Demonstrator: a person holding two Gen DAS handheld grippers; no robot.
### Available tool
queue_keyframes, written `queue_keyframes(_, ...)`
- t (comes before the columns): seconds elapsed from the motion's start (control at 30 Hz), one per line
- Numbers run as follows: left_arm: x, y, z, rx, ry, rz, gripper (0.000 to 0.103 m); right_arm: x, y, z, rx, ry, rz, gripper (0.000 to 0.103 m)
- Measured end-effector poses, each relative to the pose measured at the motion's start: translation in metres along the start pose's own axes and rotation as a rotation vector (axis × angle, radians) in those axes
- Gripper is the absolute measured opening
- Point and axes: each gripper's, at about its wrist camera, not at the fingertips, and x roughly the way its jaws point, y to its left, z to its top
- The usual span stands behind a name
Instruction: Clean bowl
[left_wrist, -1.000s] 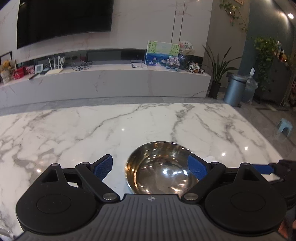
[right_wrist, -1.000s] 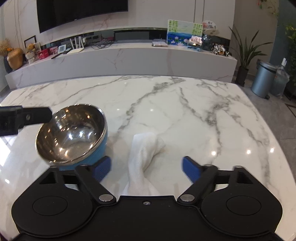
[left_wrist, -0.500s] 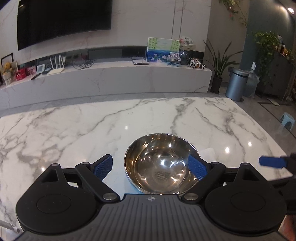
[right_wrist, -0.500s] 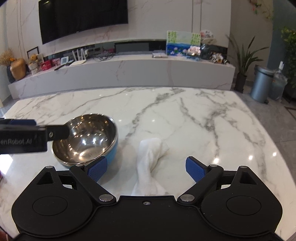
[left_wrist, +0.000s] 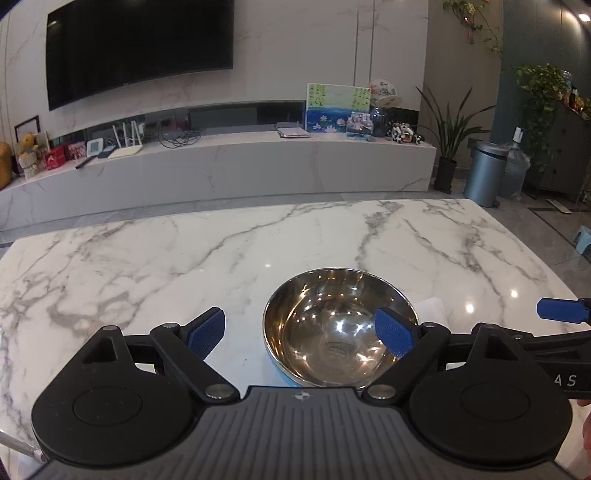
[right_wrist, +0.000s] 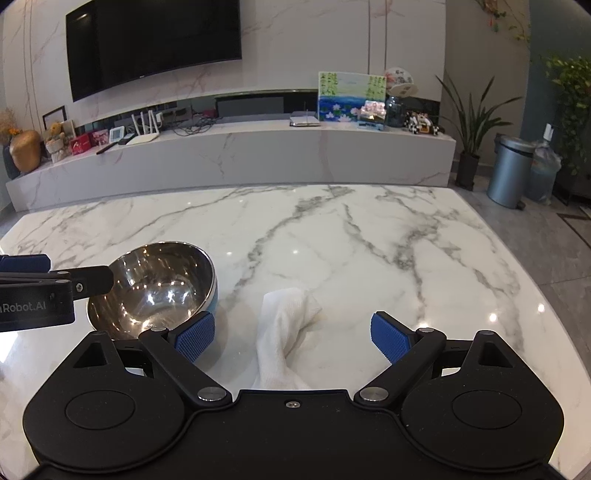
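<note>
On marble table, shiny steel bowl, blue outside; both grippers' fingers wide.

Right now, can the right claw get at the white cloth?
Probably yes: the right claw is open, the crumpled white cloth lies between its fingers on the marble table, nothing covering it.

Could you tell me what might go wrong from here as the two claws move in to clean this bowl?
1. The steel bowl sits free on the glossy marble table; the open left claw has one pad over its rim, so a nudge may slide or tip it.
2. The white cloth lies bunched between the open right claw pads; a shallow pinch may catch only a fold.
3. The claws are close together and could collide.
</note>
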Motion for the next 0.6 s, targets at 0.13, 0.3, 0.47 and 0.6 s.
queue_keyframes(0.13,0.0026,0.0015,0.0,-0.005,0.025,-0.011,0.089,0.0025,0.003,0.0009,-0.002,0.002,0.012,0.091)
queue_keyframes(0.3,0.0071,0.0039,0.0,-0.003,0.053,-0.002,0.089,0.0048,0.0044,0.0022,-0.003,0.007,0.015,0.091)
queue_keyframes(0.47,0.0061,0.004,-0.0001,0.012,0.042,0.009,0.089,0.0052,0.0053,0.0024,0.005,0.014,0.029,0.091)
queue_keyframes(0.6,0.0066,0.0028,-0.0007,0.023,0.047,0.022,0.089,0.0047,0.0059,0.0029,0.011,0.015,0.038,0.091)
